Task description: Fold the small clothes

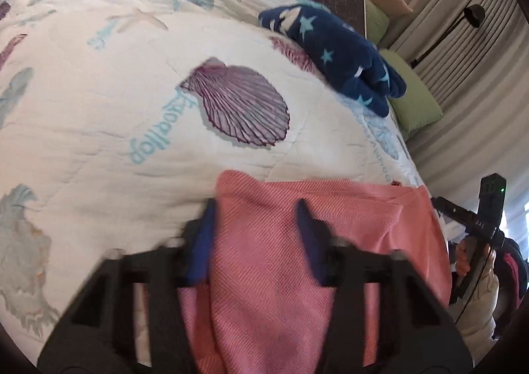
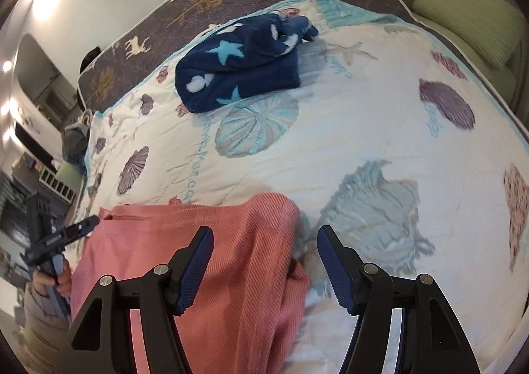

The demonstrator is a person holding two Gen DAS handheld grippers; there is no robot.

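A pink knitted garment lies on the bed at the near edge; it also shows in the right wrist view. My left gripper is open, its two blue pads straddling the garment's upper left part just above the cloth. My right gripper is open over the garment's right edge, left finger above the cloth, right finger above the quilt. A folded navy fleece garment with stars lies farther up the bed, also in the left wrist view.
The bed carries a white quilt with seashell prints, also in the right wrist view. Green pillows sit at the head. Curtains and a black lamp stand beside the bed.
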